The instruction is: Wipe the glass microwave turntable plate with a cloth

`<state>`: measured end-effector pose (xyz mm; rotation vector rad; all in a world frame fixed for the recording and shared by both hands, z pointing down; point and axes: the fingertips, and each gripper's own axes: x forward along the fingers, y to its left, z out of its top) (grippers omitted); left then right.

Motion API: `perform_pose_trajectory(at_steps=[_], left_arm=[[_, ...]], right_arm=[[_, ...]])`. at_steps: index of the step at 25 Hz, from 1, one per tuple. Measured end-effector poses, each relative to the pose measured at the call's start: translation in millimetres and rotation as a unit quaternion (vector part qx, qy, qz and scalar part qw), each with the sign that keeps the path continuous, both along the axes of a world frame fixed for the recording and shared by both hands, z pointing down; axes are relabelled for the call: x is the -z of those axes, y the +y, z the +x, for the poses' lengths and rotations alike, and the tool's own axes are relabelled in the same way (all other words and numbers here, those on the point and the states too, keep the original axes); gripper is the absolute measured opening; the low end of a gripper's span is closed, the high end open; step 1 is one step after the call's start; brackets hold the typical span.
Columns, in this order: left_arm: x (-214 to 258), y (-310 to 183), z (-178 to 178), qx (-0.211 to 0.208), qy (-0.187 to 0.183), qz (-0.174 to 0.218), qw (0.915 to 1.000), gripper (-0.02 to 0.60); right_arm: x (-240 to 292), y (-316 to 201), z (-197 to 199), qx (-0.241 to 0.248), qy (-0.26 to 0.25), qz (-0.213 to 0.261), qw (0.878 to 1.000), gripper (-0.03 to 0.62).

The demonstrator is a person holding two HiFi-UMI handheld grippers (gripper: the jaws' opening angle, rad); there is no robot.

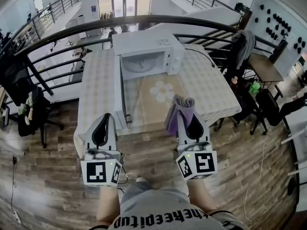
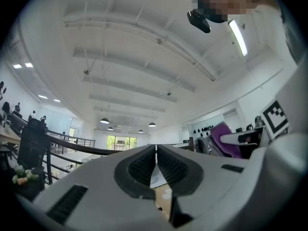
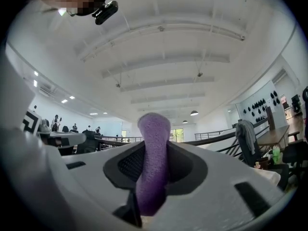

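A white microwave (image 1: pixel 149 51) stands at the far side of the checked table (image 1: pixel 211 90) with its door (image 1: pixel 123 102) swung open to the left. A pale round shape in its cavity looks like the glass turntable plate (image 1: pixel 144 64). My right gripper (image 1: pixel 185 113) is near the table's front edge, shut on a purple cloth (image 1: pixel 178 110) that sticks up past its jaws. In the right gripper view the cloth (image 3: pixel 154 153) fills the gap between the fingers. My left gripper (image 1: pixel 105 119) is beside it, shut and empty, with its pads (image 2: pixel 144 166) pressed together. Both point upward.
A tan mat (image 1: pixel 158 104) with a white flower shape (image 1: pixel 163 91) lies in front of the microwave. A dark curved railing (image 1: pixel 72 32) runs behind the table. Office chairs (image 1: pixel 266 109) stand on the wooden floor to the right, and another chair (image 1: pixel 29 109) to the left.
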<state>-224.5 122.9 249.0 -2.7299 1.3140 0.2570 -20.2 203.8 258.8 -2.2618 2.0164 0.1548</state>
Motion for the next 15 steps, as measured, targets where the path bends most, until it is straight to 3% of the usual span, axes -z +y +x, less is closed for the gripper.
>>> perform_pose_trajectory(at_steps=[15], left_arm=[[-1,-33,-12,-0.015,0.011,0.009,0.9998,0.012]], right_arm=[[-9,-25,-11,-0.014,-0.015,0.0,1.0,0.104]])
